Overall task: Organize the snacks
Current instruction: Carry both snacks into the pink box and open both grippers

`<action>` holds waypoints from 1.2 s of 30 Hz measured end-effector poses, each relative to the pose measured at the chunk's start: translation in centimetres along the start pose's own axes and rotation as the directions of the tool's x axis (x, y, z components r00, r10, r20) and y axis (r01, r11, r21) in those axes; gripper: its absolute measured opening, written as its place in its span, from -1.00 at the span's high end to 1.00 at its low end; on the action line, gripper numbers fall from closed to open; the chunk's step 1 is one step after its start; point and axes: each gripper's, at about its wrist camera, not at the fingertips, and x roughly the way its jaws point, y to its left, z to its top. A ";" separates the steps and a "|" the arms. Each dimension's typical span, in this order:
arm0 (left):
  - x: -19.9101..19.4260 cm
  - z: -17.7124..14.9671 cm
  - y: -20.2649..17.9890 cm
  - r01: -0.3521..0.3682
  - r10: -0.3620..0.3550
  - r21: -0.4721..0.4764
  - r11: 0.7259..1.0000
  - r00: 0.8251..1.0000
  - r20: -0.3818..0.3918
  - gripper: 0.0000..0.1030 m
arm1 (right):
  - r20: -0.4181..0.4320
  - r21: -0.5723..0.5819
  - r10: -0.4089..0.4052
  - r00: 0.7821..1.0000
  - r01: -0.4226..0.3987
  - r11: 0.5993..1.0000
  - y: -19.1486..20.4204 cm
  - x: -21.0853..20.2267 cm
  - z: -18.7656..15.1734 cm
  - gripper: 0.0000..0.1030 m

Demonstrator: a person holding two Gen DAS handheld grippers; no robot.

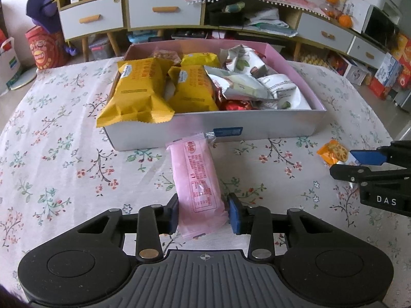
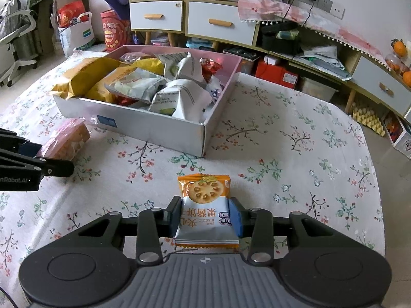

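On the floral tablecloth (image 1: 64,128), the snack box (image 1: 257,125) sits full. Just before it, the left gripper (image 1: 203,215) clamps a pink packet (image 1: 197,177), the right gripper (image 2: 205,218) a biscuit packet (image 2: 205,205). Grasping looks done; next, lift both into the box.

a box (image 1: 257,124) is being borne by the cloth-covered table (image 1: 64,154), with many snack packets (image 1: 143,89) lying inside it and one overhanging its near-left corner. a long snack bar (image 1: 197,179) is lying just before the box's near wall, its near end being clamped between the left gripper (image 1: 203,215). to the right, well apart, a biscuit packet (image 2: 205,210) is being pinched by the right gripper (image 2: 205,218). behind the table, cabinets (image 2: 179,18) are standing.
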 end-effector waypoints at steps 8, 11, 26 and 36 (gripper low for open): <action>-0.6 0.1 0.6 0.017 -0.018 0.018 1.000 1.000 0.008 0.34 | 0.015 -0.004 0.008 1.000 -0.008 1.000 0.9 -0.5 0.6 0.73; -1.0 0.1 0.9 0.031 -0.032 0.022 0.999 0.999 0.016 0.34 | 0.025 -0.008 0.014 1.000 -0.014 1.000 1.3 -0.8 0.9 0.73; -4.4 0.6 1.8 0.103 -0.106 0.046 0.994 0.992 0.070 0.35 | 0.103 0.033 0.050 0.993 -0.053 0.998 2.7 -2.4 3.6 0.73; -3.5 4.9 1.5 0.064 -0.075 0.092 0.994 0.990 0.123 0.35 | 0.182 0.143 0.070 0.981 -0.097 0.985 3.0 -1.3 7.0 0.73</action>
